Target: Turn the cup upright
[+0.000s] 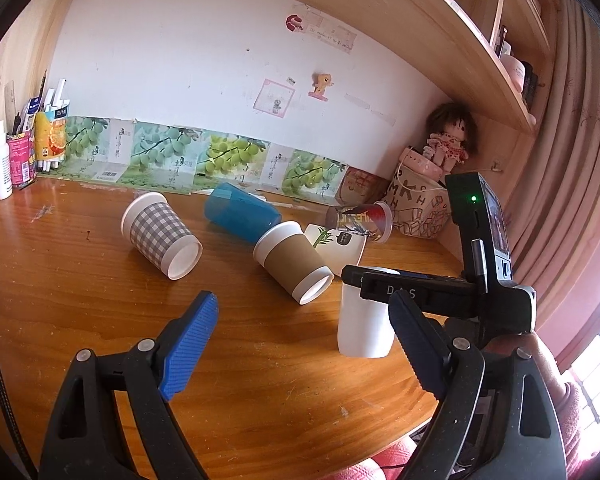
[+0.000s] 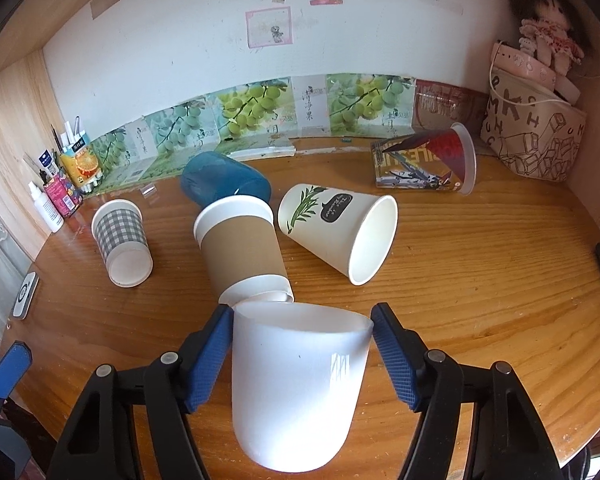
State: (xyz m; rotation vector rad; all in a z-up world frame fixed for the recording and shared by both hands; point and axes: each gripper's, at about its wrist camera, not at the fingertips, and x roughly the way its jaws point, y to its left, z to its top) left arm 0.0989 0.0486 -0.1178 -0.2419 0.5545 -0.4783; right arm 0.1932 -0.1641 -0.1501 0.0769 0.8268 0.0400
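Observation:
A plain white cup (image 2: 296, 384) stands upright on the wooden desk (image 2: 480, 280) between the blue pads of my right gripper (image 2: 302, 320). The pads sit close beside its rim; contact is unclear. In the left wrist view the same cup (image 1: 360, 328) stands under the right gripper (image 1: 380, 284). My left gripper (image 1: 304, 316) is open and empty over the desk (image 1: 60, 280). Several cups lie on their sides: a checked one (image 1: 160, 236), a blue one (image 1: 238, 212), a brown-sleeved one (image 1: 292, 256), a bamboo-print one (image 2: 340, 228) and a printed clear one (image 2: 428, 160).
A patterned bag (image 2: 536, 136) with a doll (image 2: 548, 32) stands at the back right corner. Bottles and pens (image 1: 16, 152) stand at the back left. Grape-print cartons (image 1: 180, 156) line the wall. A small white device (image 2: 24, 292) lies at the left edge.

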